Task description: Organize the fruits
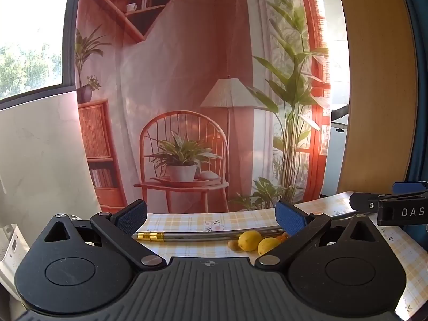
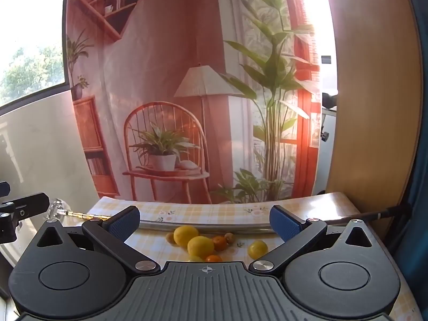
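Progress: Barely begun, by the look of it. The fruit lies loose in one mixed cluster on the desk (image 2: pixel 307 208), and no bowl, tray or basket shows in either view, so where it is meant to go cannot be told.

Fruit: In the right wrist view, two lemons (image 2: pixel 200 246) sit touching at lower centre; two small oranges (image 2: pixel 220 243) lie just beside them, one half hidden by the claw body. Two small brownish fruits (image 2: pixel 229 237) flank the group, and a small yellow round fruit (image 2: pixel 257 248) rests a little apart to the right.

Left claw (image 1: pixel 211 218): Released, fingers spread wide, nothing between them; it hangs above the desk with the lemons at lower right of its frame.

Right claw (image 2: pixel 204 216): Also spread and empty, aimed straight at the cluster, which sits between and just beyond its fingertips.

Obstacle: A metal tube (image 2: pixel 208 226) with a brass fitting lies across the desk directly behind the fruit, closing off room on the far side.

Edges: The checked tablecloth ends at the far edge just beyond the tube, below a printed backdrop (image 2: pixel 187 80); the desk curves off at the right of both frames.

Open room: Bare cloth to the right of the small yellow fruit and to the left of the lemons looks free for sorting.

Risk: Round fruit may roll when its neighbour is lifted.
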Motion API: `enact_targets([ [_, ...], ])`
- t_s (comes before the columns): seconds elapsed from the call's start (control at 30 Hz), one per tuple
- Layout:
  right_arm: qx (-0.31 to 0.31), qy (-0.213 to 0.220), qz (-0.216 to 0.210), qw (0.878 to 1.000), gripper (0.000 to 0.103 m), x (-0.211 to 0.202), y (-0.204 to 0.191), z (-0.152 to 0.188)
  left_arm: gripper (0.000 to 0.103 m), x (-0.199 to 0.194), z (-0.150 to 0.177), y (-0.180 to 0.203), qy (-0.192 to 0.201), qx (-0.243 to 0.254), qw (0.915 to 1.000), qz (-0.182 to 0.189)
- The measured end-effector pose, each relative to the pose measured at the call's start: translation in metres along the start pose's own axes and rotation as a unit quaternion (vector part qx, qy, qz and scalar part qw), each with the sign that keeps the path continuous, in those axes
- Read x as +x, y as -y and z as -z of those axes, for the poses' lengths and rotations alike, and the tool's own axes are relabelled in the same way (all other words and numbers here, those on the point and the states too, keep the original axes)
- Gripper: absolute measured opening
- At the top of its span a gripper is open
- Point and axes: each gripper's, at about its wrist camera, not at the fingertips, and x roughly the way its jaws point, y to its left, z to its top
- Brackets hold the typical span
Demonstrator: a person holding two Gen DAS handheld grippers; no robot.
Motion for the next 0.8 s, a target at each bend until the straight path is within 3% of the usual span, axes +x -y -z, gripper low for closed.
enact_targets([
  [0.1,-0.001,0.001,0.0,1.0,0.103,-0.001,0.0,-0.002,0.103,-0.004,0.001,0.003,0.003,0.001,1.0,-0.006],
  [0.17,0.003,0.002,0.002,1.0,0.103,-0.002,0.005,0.003,0.103,0.005,-0.003,0.004,-0.021,0.0,0.9998,-0.005],
  [0.8,0.003,0.008,0.003,1.0,0.103,-0.005,0.002,-0.005,0.103,-0.002,0.001,0.0,0.007,-0.004,0.9999,-0.013],
])
